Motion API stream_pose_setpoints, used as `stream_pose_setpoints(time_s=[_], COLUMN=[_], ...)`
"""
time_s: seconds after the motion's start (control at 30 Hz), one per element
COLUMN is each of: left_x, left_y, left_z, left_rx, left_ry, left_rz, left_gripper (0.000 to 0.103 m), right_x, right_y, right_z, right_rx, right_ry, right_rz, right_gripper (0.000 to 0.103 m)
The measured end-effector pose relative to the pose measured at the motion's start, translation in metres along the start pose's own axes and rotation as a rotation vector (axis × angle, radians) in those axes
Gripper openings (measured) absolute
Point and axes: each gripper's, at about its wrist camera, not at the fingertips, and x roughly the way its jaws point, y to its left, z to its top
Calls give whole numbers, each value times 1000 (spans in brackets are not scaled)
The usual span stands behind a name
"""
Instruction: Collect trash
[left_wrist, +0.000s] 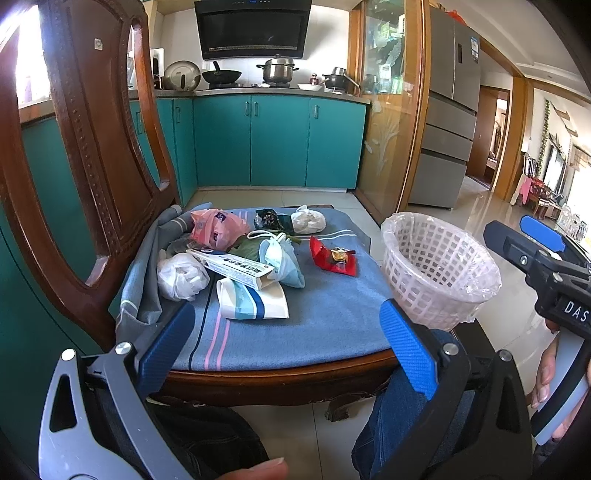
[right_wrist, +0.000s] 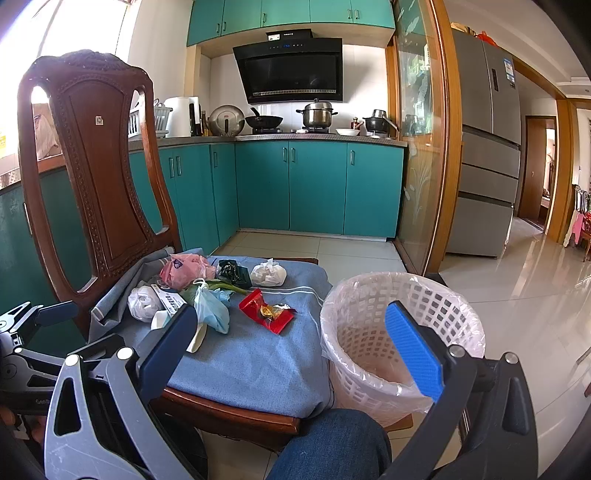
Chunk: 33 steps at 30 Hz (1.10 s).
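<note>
Trash lies on a blue cloth (left_wrist: 325, 317) over a wooden chair seat: a red wrapper (left_wrist: 334, 256) (right_wrist: 267, 310), a blue face mask (left_wrist: 282, 264) (right_wrist: 210, 308), a long white box (left_wrist: 231, 266), a flat white-blue packet (left_wrist: 253, 301), two white wads (left_wrist: 183, 277) (left_wrist: 308, 218), a pink bag (left_wrist: 218, 227) and a dark wrapper (left_wrist: 271, 218). A white lined basket (left_wrist: 437, 267) (right_wrist: 397, 339) stands right of the seat. My left gripper (left_wrist: 290, 339) is open and empty before the seat. My right gripper (right_wrist: 291, 339) is open and empty, between cloth and basket.
The tall carved chair back (left_wrist: 99, 122) rises at the left. Teal kitchen cabinets (left_wrist: 277, 140) stand behind, a glass-and-wood partition (left_wrist: 391, 110) and a grey fridge (left_wrist: 448, 110) at the right. Tiled floor (right_wrist: 517, 295) stretches right. The person's jeans-clad knee (right_wrist: 332, 443) is below.
</note>
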Motion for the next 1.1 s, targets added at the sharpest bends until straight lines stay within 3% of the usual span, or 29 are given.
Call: stream_pose_setpoints(time_s=[0.63,0.73,0.87,0.97,1.03,1.1], left_x=[25,30,35,52,71,101], left_y=[14,21,40,56,62,71], left_z=[-2,4,32,74,101,132], left_rx=[-34,-40,-60,-62,-44,-41], left_ry=[45,40,-37,-76,-85,-78], left_rz=[17,32,72,67,108,141], left_gripper=[100,100,100,100,100,92], right_x=[3,4,25,46,67,102], right_y=[-1,-7,-15,-18,-20,-18], right_z=[10,14,31,47,60,75], right_rx=[17,57,70,51,41,26], right_ry=[-17,-22,18,45,41,87], right_rz=[-36,4,66,72,70,102], right_gripper=[100,100,100,100,100,96])
